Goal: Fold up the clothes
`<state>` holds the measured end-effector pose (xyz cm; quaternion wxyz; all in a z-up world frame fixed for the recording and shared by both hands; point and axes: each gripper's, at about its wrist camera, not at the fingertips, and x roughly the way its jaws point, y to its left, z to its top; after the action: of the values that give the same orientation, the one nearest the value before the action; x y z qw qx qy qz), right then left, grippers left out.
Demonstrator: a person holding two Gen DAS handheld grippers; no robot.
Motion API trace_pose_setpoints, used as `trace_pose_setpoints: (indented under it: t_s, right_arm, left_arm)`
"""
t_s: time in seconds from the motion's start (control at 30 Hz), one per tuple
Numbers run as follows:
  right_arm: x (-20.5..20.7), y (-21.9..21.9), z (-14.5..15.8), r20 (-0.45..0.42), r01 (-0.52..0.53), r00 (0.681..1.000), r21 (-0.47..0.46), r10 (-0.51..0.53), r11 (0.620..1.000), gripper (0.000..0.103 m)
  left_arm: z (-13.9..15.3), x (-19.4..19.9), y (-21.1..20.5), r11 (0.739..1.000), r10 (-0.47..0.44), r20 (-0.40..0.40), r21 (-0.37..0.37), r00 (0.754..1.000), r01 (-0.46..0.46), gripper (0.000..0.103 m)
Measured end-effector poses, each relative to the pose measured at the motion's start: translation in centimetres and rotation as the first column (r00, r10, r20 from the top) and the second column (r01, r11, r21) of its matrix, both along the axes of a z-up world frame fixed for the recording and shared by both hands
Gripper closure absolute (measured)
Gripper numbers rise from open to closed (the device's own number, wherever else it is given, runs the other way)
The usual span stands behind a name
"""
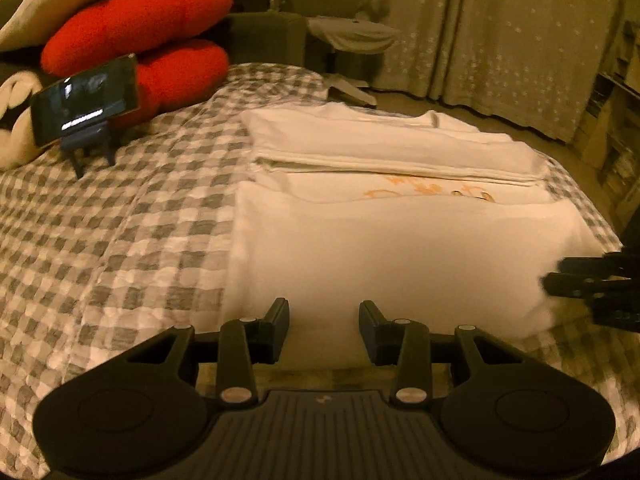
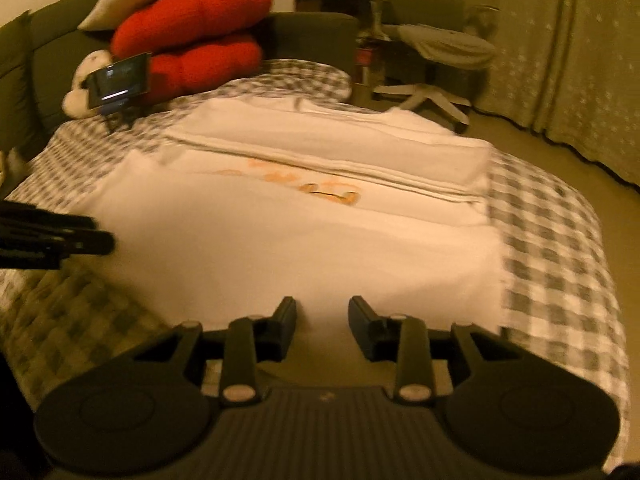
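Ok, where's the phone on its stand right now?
In the left wrist view the phone stands far left on the checked bedspread, before the red cushions, left of the white shirt.

Both wrist views look low and close across the same white garment (image 1: 400,264), side by side.

You're working in dim, warm yellow light that tints everything amber. The white garment (image 1: 400,264) glares pale and nearly featureless up close. Your right wrist view smears with motion blur; both views bow at the edges, corners going black.
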<state>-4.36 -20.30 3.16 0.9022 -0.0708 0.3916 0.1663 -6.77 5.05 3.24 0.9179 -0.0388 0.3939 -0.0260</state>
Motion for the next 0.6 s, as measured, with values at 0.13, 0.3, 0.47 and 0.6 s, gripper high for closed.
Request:
trace_pose_setpoints:
  t_s: [0.13, 0.3, 0.47, 0.6]
  right_arm:
    - [0.5, -1.6, 0.0, -0.01, 0.061, 0.998, 0.0, -0.061, 0.998, 0.072]
    - [0.8, -3.3, 0.1, -0.015, 0.124, 0.992, -0.002, -0.124, 0.992, 0.072]
    - [0.9, -4.9, 0.2, -0.032, 0.172, 0.985, 0.025, -0.171, 0.985, 0.073]
    - [0.6, -5.3, 0.6, -0.002, 0.207, 0.978, 0.0, -0.207, 0.978, 0.072]
  left_arm:
    - [0.0, 0.1, 0.9, 1.0, 0.019, -0.016, -0.014, 1.0, -0.019, 0.065]
    - [0.4, 0.4, 2.5, 0.997, 0.047, -0.035, -0.067, 0.998, -0.049, 0.065]
    - [0.3, 0.5, 3.5, 0.995, 0.056, -0.04, -0.079, 0.998, -0.059, 0.066]
    - [0.5, 0.1, 3.7, 0.994, 0.053, -0.039, -0.094, 0.998, -0.057, 0.066]
